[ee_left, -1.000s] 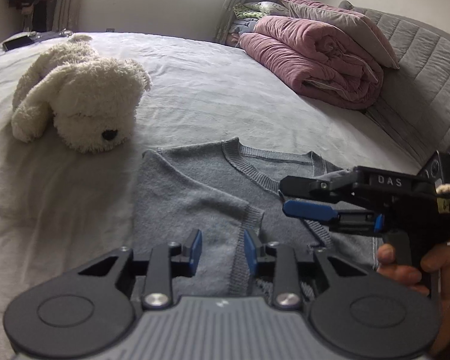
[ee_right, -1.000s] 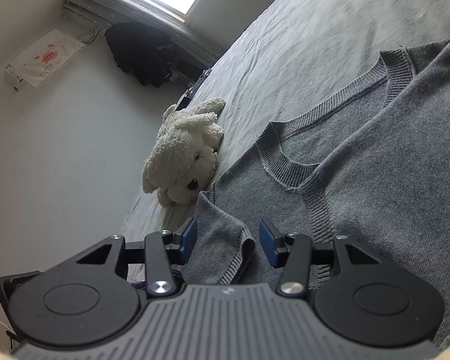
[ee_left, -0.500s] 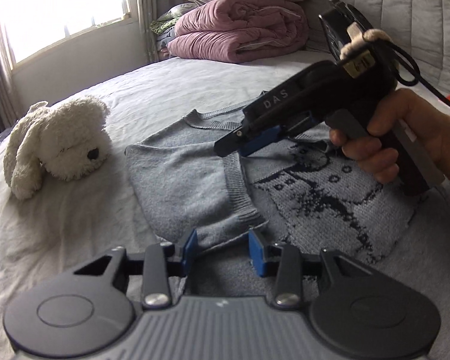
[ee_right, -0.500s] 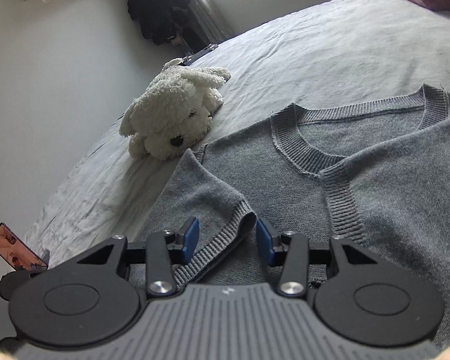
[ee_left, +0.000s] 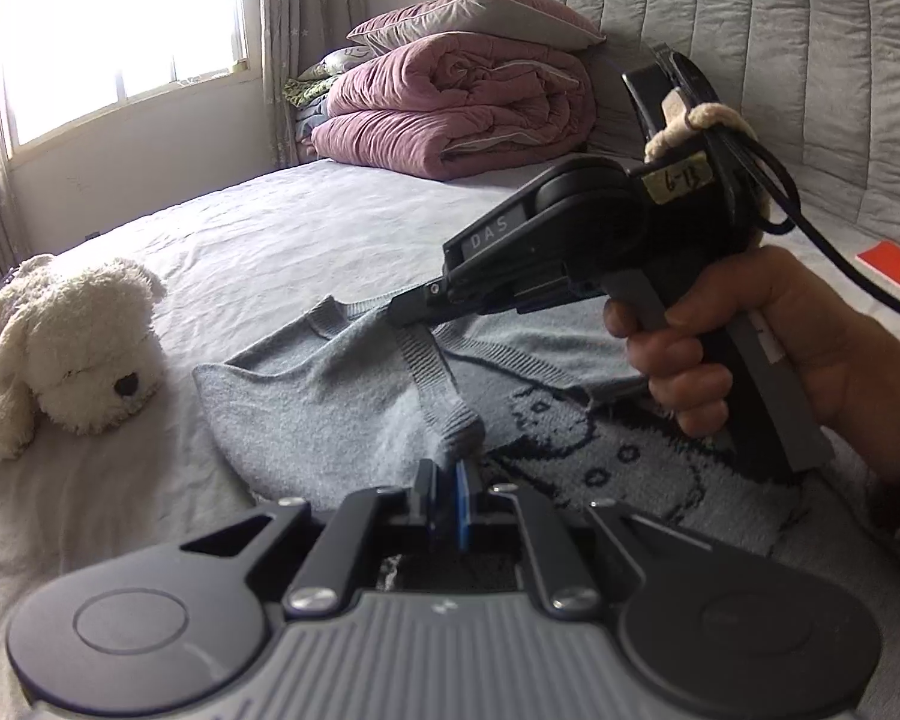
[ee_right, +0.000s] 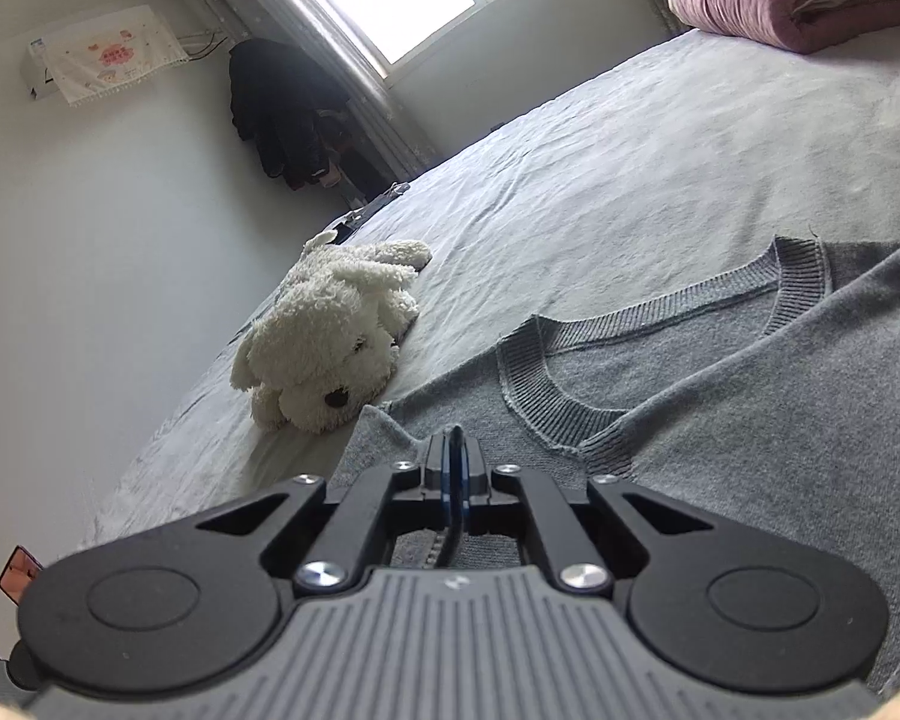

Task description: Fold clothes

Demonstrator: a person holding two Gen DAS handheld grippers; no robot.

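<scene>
A grey knitted sweater [ee_left: 342, 396] with a dark pattern lies flat on the bed; it also shows in the right wrist view [ee_right: 720, 408]. Its sleeve is folded in over the body. My left gripper [ee_left: 447, 480] is shut on the ribbed cuff end [ee_left: 459, 429] of that sleeve. My right gripper [ee_left: 411, 309] is shut on the upper end of the same ribbed band, near the collar [ee_right: 546, 384]. In its own view the right gripper [ee_right: 453, 462] is shut on grey knit.
A white plush dog [ee_left: 66, 348] lies on the pale bed sheet [ee_left: 306, 240] left of the sweater, also in the right wrist view [ee_right: 330, 336]. A rolled pink quilt [ee_left: 450, 114] and pillow sit by the grey headboard [ee_left: 810, 60]. A red item [ee_left: 894, 261] lies at far right.
Both grippers have gone from open to shut on the folded sleeve's ribbed edge. The left gripper has moved closer to the cuff; the right one has risen.
</scene>
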